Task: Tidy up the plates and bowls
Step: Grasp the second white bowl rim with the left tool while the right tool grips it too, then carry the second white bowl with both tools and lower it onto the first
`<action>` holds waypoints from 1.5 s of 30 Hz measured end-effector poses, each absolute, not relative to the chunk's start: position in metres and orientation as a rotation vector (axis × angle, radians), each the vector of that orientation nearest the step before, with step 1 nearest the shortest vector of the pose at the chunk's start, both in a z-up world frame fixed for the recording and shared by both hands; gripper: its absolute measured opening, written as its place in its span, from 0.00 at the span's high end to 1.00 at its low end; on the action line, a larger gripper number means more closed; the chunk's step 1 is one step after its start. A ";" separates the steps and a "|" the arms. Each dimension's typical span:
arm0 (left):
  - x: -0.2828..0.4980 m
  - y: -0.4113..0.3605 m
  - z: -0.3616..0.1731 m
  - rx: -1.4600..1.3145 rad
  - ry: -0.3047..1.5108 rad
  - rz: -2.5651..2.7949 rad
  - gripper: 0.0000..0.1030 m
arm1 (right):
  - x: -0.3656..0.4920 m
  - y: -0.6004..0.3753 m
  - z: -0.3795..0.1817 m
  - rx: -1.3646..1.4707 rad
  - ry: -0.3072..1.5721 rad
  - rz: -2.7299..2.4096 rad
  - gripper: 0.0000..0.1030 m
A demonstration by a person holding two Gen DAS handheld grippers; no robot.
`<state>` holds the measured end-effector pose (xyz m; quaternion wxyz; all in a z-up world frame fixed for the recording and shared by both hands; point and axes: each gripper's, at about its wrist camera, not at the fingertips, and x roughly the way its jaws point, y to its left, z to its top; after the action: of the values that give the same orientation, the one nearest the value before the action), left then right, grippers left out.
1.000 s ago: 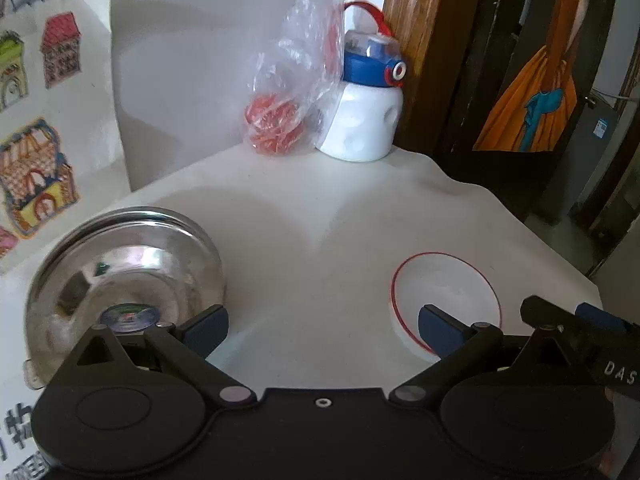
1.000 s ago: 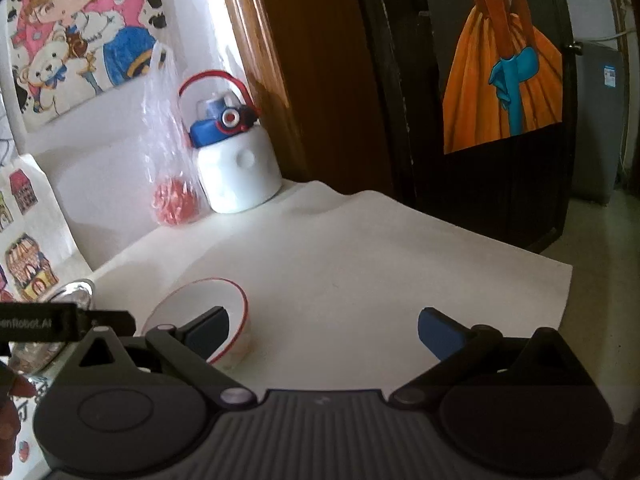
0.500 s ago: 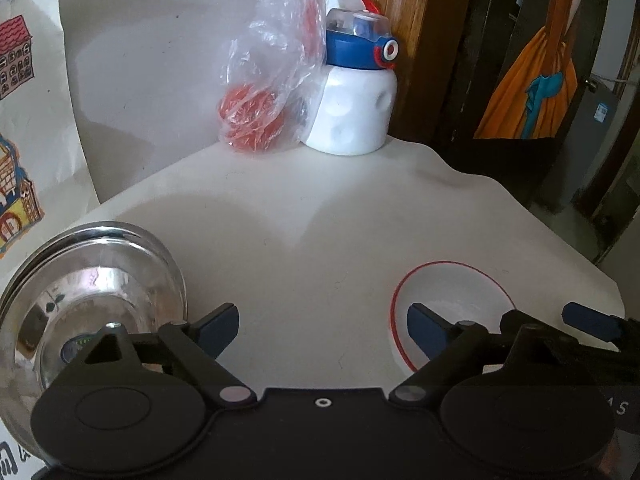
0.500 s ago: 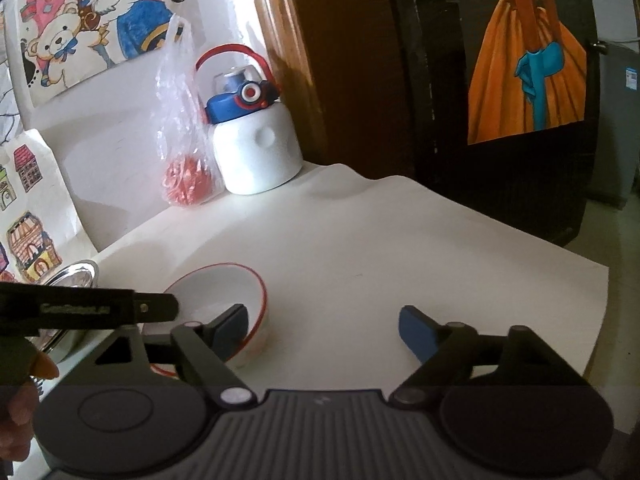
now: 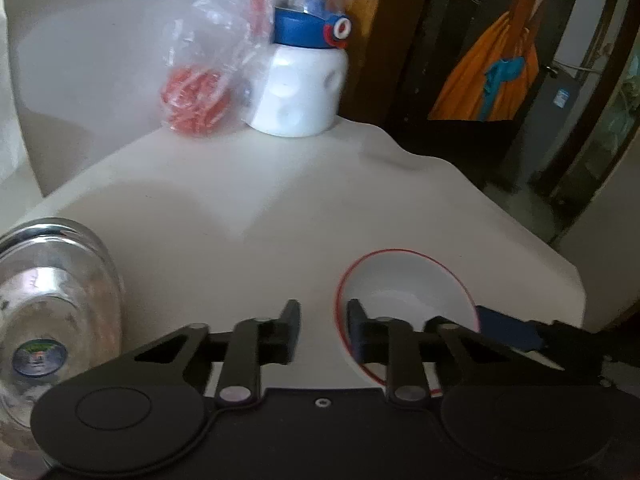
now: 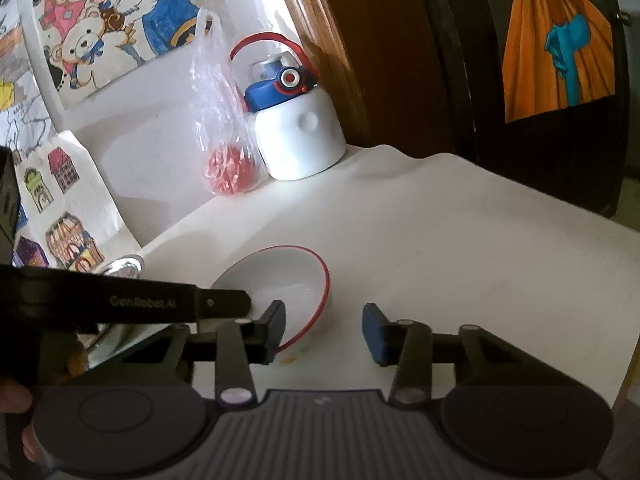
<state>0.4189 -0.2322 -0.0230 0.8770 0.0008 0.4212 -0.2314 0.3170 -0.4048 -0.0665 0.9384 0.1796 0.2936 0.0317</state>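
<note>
I hold a two-finger gripper in each hand over a white tabletop. My left gripper has jaws that have just been closing and now stand narrow; the near left rim of a white bowl with a red edge sits in the gap between them, one finger outside the bowl and one inside, though the blur keeps me from telling whether the pads press on the rim. My right gripper has also been closing and is now about half open; its left finger reaches over the near rim of that same red-edged bowl, its right finger hangs over bare tabletop, and the pads do not clamp anything. In the right wrist view my left gripper's black arm crosses in from the left toward the bowl. To the left of the bowl, apart from it, stands a shiny steel bowl with a round sticker inside. At the far edge of the tabletop, against the wall, a white water bottle with a blue lid and red handle stands upright, and touching its left side is a clear plastic bag holding something red. Cartoon drawings hang on the wall behind.
</note>
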 end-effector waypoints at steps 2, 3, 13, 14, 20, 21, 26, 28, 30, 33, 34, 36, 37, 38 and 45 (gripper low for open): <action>0.419 -0.234 -0.024 -0.001 0.889 -0.503 0.86 | 0.317 -0.406 -0.067 0.400 0.602 0.086 0.71; 0.419 -0.235 -0.024 -0.006 0.897 -0.513 0.90 | 0.317 -0.406 -0.067 0.411 0.604 0.091 0.72; 0.421 -0.232 -0.023 -0.033 0.920 -0.526 0.92 | 0.312 -0.400 -0.063 0.449 0.598 0.009 0.86; 0.419 -0.231 -0.021 -0.035 0.917 -0.523 0.93 | 0.309 -0.399 -0.063 0.453 0.599 0.010 0.86; 0.405 -0.222 -0.010 -0.065 0.915 -0.513 0.93 | 0.289 -0.387 -0.045 0.437 0.575 0.008 0.88; 0.402 -0.220 -0.007 -0.072 0.910 -0.513 0.93 | 0.284 -0.384 -0.041 0.434 0.568 0.011 0.88; 0.376 -0.200 0.020 -0.089 0.857 -0.518 0.93 | 0.262 -0.364 -0.013 0.414 0.528 0.050 0.88; 0.363 -0.188 0.033 -0.098 0.831 -0.516 0.93 | 0.253 -0.353 -0.001 0.403 0.512 0.069 0.88; 0.349 -0.175 0.045 -0.101 0.807 -0.506 0.93 | 0.243 -0.339 0.009 0.390 0.497 0.089 0.88; 0.326 -0.156 0.062 -0.098 0.775 -0.477 0.93 | 0.228 -0.316 0.022 0.365 0.478 0.121 0.88; 0.320 -0.149 0.067 -0.099 0.767 -0.468 0.93 | 0.222 -0.309 0.027 0.356 0.472 0.133 0.88; 0.305 -0.134 0.075 -0.105 0.761 -0.448 0.93 | 0.211 -0.297 0.033 0.345 0.467 0.160 0.88; 0.298 -0.126 0.079 -0.114 0.761 -0.439 0.93 | 0.205 -0.291 0.036 0.340 0.465 0.173 0.88; 0.292 -0.117 0.081 -0.124 0.764 -0.430 0.93 | 0.199 -0.284 0.039 0.333 0.466 0.186 0.88; 0.235 -0.059 0.090 -0.162 0.787 -0.379 0.93 | 0.155 -0.239 0.045 0.282 0.516 0.261 0.88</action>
<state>0.2351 -0.0594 0.0899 0.9029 -0.0782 0.3809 -0.1832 0.1551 -0.2394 0.0452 0.9486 0.1384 0.2538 0.1284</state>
